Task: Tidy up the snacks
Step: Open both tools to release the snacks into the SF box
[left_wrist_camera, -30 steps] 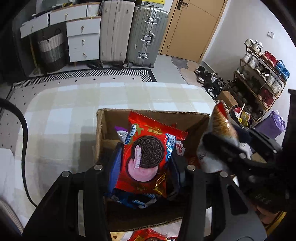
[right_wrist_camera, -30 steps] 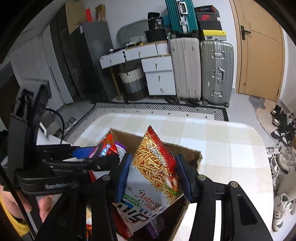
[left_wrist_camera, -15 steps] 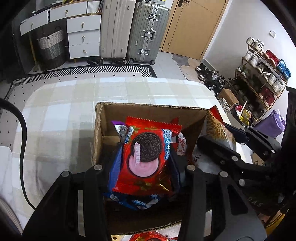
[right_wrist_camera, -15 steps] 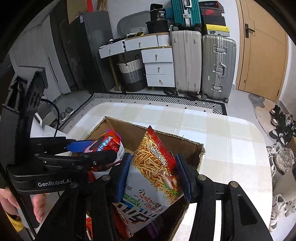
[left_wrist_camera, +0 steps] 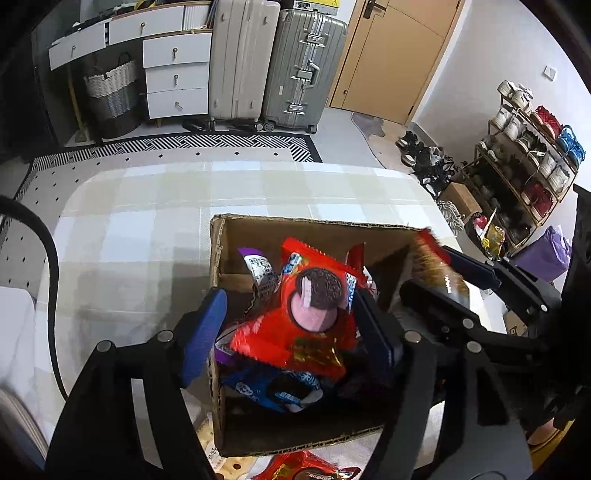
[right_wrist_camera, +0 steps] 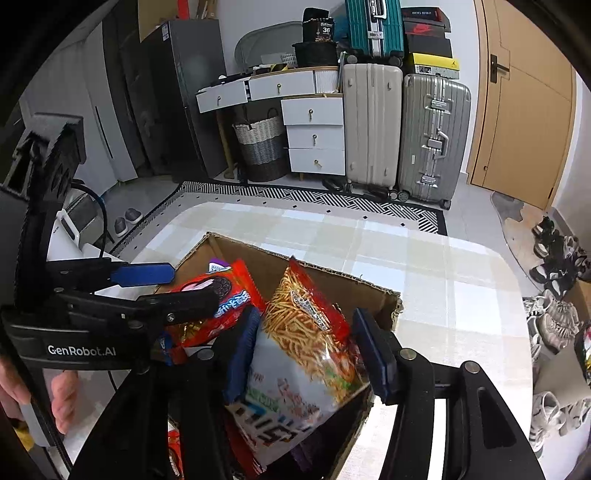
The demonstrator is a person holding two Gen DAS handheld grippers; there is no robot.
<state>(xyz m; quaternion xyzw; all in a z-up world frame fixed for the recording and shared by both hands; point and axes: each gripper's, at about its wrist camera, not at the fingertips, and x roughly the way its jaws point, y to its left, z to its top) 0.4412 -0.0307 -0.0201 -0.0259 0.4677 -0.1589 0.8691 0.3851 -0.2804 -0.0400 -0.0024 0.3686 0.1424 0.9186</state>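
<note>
Box: one cardboard box (left_wrist_camera: 218, 254) sits open on the checked counter (left_wrist_camera: 140, 221), toward its near edge, crammed with snack packs.
Left tongs: the left tongs (left_wrist_camera: 288, 325) hang over the box, jaws opening; the blue left pad stands clear of the red cookie pack (left_wrist_camera: 306, 317) between them, and that pack is tilted on the heap inside the box.
Right tongs: the right tongs (right_wrist_camera: 306, 354) are over the box's right side, jaws opening, with the noodle-snack bag (right_wrist_camera: 306, 332) between them; whether the pads touch it cannot be told, and the bag's lower end reaches down into the box.
Other packs in box: one blue cookie pack (left_wrist_camera: 273, 387) under the red one, one purple-topped pack (left_wrist_camera: 258, 266) at the far left corner; more lie beneath, too hidden to count.
Outside box: one more red pack (left_wrist_camera: 306, 467) on the counter at its near edge.
Hand: one hand (right_wrist_camera: 62, 398) grips the left tool's handle.
Background: two suitcases (left_wrist_camera: 277, 66) upright by a white drawer unit (left_wrist_camera: 173, 70), one teal suitcase (right_wrist_camera: 373, 26) on top.
</note>
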